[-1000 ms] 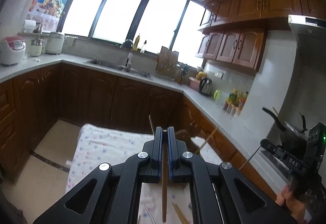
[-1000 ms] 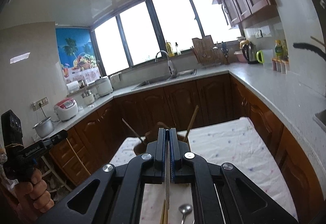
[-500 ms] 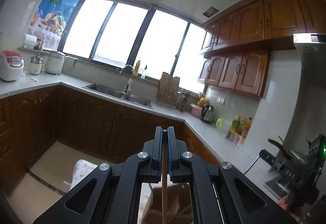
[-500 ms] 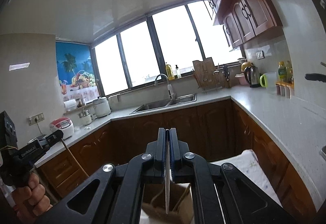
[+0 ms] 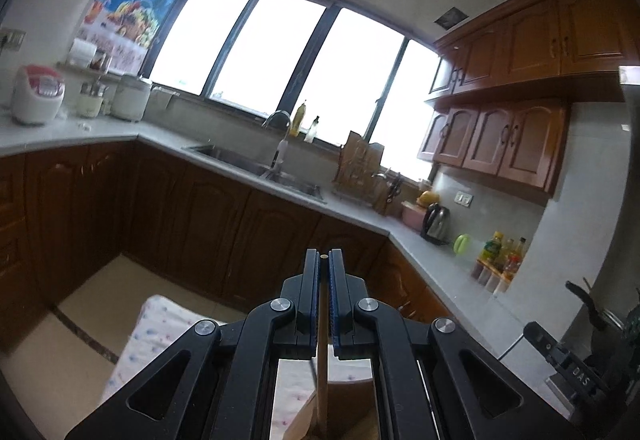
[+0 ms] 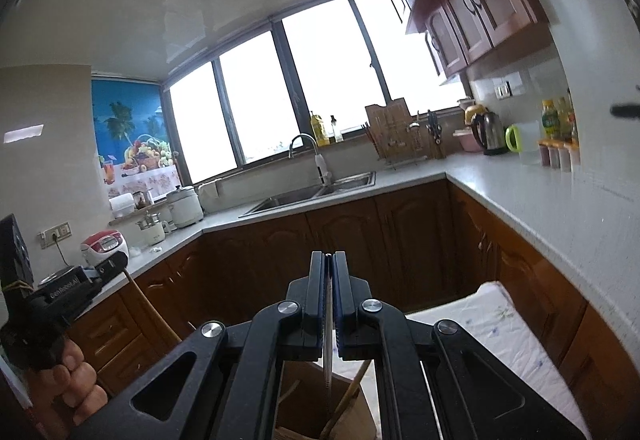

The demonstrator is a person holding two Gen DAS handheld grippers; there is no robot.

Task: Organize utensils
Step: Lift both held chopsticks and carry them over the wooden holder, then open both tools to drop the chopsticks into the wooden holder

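Wooden and pale, a slim chopstick (image 5: 322, 372) runs straight down between the fingers of the left gripper (image 5: 324, 260), whose jaws are nearly closed and pinch it; its blunt top end shows level with the fingertips, and its lower end reaches into a brown box (image 5: 348, 412) below. The box stands on a white cloth with small printed flowers (image 5: 160, 336). In the right wrist view, the right gripper (image 6: 329, 260) is likewise narrowed onto a thin, flat, silver-white utensil handle (image 6: 328, 352) that hangs vertically; what kind of utensil it is cannot be told. Its lower end dips into the same brown box (image 6: 296, 404), where another wooden stick (image 6: 344, 404) leans against the box's right side. At the left edge of this view, the left gripper (image 6: 116, 266) appears from the side, held in a hand (image 6: 76, 388), with the chopstick (image 6: 148, 304) slanting down from it. Dark wooden cabinets (image 6: 360, 248), a grey countertop (image 6: 520, 208) and a sink (image 6: 304, 196) fill the background.
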